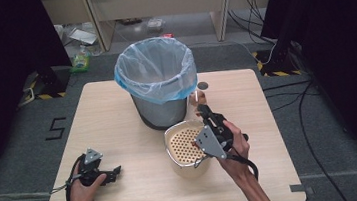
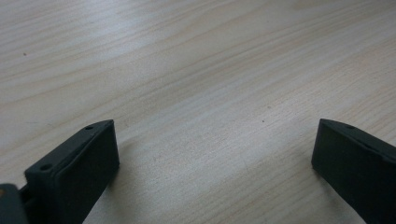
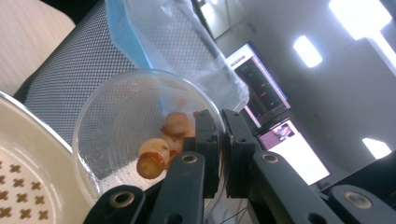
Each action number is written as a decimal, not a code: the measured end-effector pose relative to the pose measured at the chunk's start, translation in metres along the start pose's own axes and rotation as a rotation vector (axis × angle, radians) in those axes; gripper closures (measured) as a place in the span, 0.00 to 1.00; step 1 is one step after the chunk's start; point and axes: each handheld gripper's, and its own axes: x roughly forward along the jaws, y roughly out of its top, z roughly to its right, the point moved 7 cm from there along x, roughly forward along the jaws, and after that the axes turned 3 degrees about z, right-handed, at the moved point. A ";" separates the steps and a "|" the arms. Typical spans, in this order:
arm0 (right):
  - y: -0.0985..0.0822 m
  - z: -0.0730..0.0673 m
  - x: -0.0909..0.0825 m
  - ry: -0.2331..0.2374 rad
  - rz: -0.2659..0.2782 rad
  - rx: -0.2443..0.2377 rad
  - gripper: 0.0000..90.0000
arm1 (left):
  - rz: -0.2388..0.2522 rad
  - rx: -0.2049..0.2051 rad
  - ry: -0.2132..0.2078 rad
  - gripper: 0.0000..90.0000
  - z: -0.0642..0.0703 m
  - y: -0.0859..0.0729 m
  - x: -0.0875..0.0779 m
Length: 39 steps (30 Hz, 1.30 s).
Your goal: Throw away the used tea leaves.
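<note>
My right gripper (image 3: 223, 140) is shut on the rim of a clear plastic cup (image 3: 116, 121), which is tipped on its side. Several orange and pale food pieces (image 3: 161, 144) lie inside the cup near the jaws. In the high view the cup (image 1: 197, 97) hangs beside the bin, past the far rim of a cream perforated strainer bowl (image 1: 186, 142), with the right gripper (image 1: 202, 110) behind it. My left gripper (image 2: 215, 149) rests low over bare wood with its jaws wide open; from above, the left gripper (image 1: 115, 172) sits near the table's front left.
A grey mesh waste bin (image 1: 159, 105) lined with a pale blue bag (image 1: 155, 67) stands at the table's back middle, close to the cup. The strainer's rim (image 3: 28, 140) and the bin's mesh wall (image 3: 70, 74) lie left of the cup. A small dark disc (image 1: 202, 85) lies behind.
</note>
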 end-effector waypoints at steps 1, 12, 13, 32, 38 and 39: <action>0.001 -0.001 -0.001 -0.012 0.007 -0.008 0.96 | 0.001 0.000 0.000 0.00 0.000 0.000 0.000; 0.015 -0.011 -0.008 -0.150 0.018 -0.244 0.97 | 0.000 0.001 0.000 0.00 0.000 0.000 0.000; 0.013 -0.012 -0.005 -0.151 0.008 -0.247 0.97 | 0.001 0.001 0.001 0.00 0.000 0.000 0.000; 0.017 -0.020 -0.013 -0.226 0.072 -0.334 0.97 | 0.000 0.000 -0.001 0.00 0.000 0.000 0.000; 0.014 -0.031 -0.009 -0.243 0.057 -0.399 0.97 | 0.002 -0.001 0.001 0.00 0.000 0.000 0.000; 0.014 -0.032 -0.010 -0.245 0.063 -0.400 0.97 | 0.003 0.000 0.002 0.00 0.000 0.000 0.000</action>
